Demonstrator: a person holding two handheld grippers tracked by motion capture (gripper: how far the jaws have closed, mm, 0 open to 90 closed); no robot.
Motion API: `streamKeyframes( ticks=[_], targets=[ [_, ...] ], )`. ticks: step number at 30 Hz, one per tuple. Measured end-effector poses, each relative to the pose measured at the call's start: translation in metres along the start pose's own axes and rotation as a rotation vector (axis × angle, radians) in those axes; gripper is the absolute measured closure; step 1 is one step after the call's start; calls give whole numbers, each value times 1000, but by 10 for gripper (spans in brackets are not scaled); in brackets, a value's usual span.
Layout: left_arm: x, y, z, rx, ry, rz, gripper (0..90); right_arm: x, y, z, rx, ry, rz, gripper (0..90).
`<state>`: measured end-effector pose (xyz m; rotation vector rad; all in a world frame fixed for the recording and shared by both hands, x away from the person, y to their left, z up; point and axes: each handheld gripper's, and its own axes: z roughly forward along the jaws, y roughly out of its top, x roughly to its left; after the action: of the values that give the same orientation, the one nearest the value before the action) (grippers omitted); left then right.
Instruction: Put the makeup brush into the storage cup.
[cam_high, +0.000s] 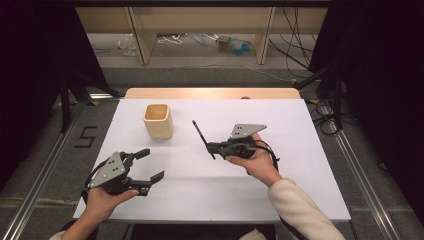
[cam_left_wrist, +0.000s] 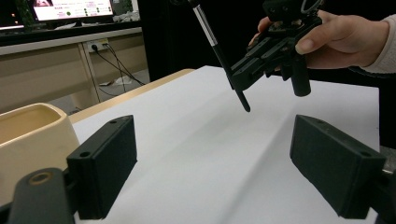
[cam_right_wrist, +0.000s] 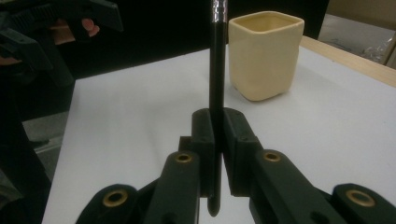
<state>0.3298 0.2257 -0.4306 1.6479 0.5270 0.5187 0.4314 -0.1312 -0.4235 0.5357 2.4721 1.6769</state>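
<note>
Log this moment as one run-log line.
right gripper: shut on slim black pen | left gripper: open, empty | square cream ceramic cup: upright, untouched

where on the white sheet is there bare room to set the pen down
Bare sheet lies right of the cup, beyond the right tongs clamping the pen, and along the near edge between both hands. The open left tongs crowd the near left of the table.

cup (cam_high: 158, 121) on table (cam_high: 300, 190), left of pen (cam_high: 202, 138)

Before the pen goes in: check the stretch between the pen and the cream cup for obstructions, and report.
Nothing visible blocks it. The right gripper holds the pen clamped above bare white table; the cup stands open-topped, and the left gripper waits off to the side.
</note>
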Motion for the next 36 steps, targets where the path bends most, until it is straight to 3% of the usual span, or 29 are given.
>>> streamKeyframes(
  ticks=[9, 13, 15, 23, 24, 26, 33, 36],
  targets=[
    [0, 0, -1, 9, 5, 4, 145, 0, -3, -2, -58, 11, 38, 844],
    [0, 1, -1, 8, 6, 4, 145, 0, -4, -2, -83, 5, 25, 844],
    [0, 1, -1, 7, 5, 3, 146, 1, -4, -2, -84, 16, 44, 844],
    [0, 1, -1, 4, 6, -3, 146, 3, -6, -3, -119, -8, 43, 844],
    [0, 1, -1, 4, 7, 0, 146, 4, -6, -4, -103, 0, 52, 844],
    [0, 1, -1, 4, 9, -1, 146, 3, -7, -4, -111, -6, 26, 843],
    [0, 1, -1, 2, 9, -9, 150, 6, -9, -2, -136, 1, 7, 844],
    [0, 1, -1, 2, 10, -9, 150, 9, -10, -1, -124, 10, 18, 844]
  ],
)
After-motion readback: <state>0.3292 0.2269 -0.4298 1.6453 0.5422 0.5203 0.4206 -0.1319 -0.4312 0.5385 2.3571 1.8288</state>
